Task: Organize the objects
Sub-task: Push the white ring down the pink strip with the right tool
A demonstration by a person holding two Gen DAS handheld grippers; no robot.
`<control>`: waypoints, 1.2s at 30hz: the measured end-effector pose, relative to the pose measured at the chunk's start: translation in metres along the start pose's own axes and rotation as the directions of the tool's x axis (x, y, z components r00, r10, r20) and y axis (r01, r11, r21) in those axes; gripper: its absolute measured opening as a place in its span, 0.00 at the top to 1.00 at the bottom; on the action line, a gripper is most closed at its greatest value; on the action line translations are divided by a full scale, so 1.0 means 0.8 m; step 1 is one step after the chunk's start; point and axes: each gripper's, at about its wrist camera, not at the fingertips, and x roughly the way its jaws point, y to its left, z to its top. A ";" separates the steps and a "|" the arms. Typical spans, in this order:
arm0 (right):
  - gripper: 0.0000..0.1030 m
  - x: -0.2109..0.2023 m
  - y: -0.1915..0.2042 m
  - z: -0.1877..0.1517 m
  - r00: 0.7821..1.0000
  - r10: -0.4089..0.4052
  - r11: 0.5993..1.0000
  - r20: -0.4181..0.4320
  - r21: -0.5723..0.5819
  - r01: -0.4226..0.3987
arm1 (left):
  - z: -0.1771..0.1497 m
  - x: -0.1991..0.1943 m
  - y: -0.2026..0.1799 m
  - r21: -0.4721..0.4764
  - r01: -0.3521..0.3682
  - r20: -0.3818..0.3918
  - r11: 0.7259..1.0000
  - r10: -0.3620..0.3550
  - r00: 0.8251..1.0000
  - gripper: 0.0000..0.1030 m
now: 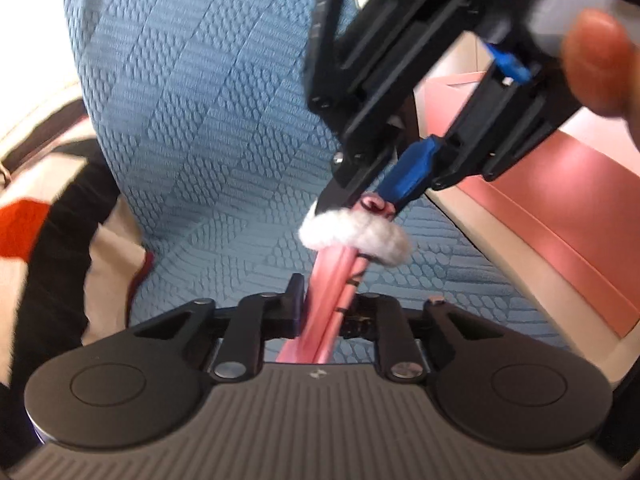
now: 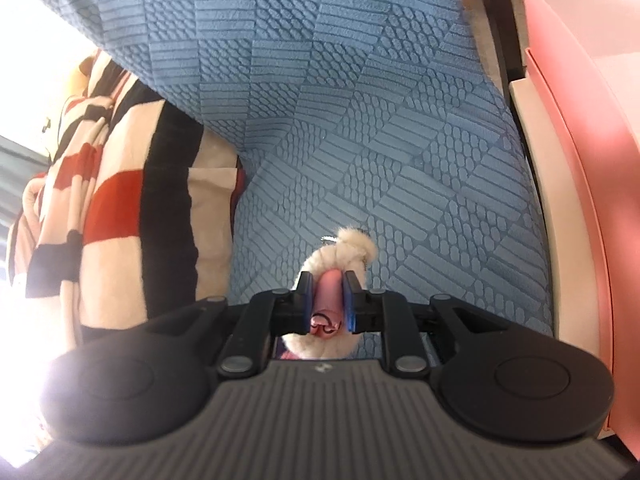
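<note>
A pink folded strap point(image 1: 334, 280) with a white fluffy ring point(image 1: 356, 236) around it hangs stretched above the blue seat. My left gripper point(image 1: 328, 308) is shut on the strap's lower part. In the left wrist view my right gripper point(image 1: 366, 200) comes down from the upper right and pinches the strap's top end just above the ring. In the right wrist view the right gripper point(image 2: 328, 300) has its blue pads pressed on the pink strap point(image 2: 330, 288), with the fluffy ring point(image 2: 354, 248) beyond and beneath the fingers.
A blue textured sofa cover point(image 2: 360, 120) fills the background. A red, black and cream striped cloth point(image 2: 120, 200) lies at the left. A pink box point(image 2: 592, 160) stands along the right edge. A person's hand point(image 1: 600, 56) holds the right gripper.
</note>
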 end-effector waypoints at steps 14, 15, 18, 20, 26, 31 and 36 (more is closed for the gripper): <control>0.82 0.013 0.002 0.019 1.000 -0.008 0.999 -0.012 0.049 0.009 | 0.000 -0.007 -0.011 0.078 -0.028 0.044 0.997 0.024 0.999 0.91; 0.82 0.014 0.001 0.019 1.000 -0.012 0.998 -0.018 0.054 0.013 | 0.000 -0.007 -0.013 0.086 -0.029 0.044 0.996 0.026 0.999 0.91; 0.83 0.018 -0.005 0.022 0.999 -0.016 0.997 -0.032 0.077 0.018 | -0.001 -0.008 -0.015 0.092 -0.026 0.049 0.995 0.022 0.999 0.91; 0.83 0.021 -0.007 0.023 0.999 -0.011 0.996 -0.037 0.087 0.014 | -0.001 -0.010 -0.017 0.103 -0.029 0.061 0.994 0.023 0.998 0.91; 0.82 0.033 -0.015 0.021 0.997 -0.003 0.992 -0.082 0.122 0.013 | -0.002 -0.009 -0.021 0.098 -0.011 0.046 0.995 0.006 0.999 0.91; 0.79 0.032 -0.015 0.017 0.996 0.014 0.992 -0.090 0.128 -0.003 | -0.002 -0.006 -0.020 0.078 -0.007 0.028 0.997 0.005 1.000 0.91; 0.77 0.030 -0.020 0.011 0.994 0.054 0.989 -0.096 0.140 -0.040 | -0.004 0.001 -0.018 0.055 -0.004 -0.006 0.998 0.004 1.000 0.90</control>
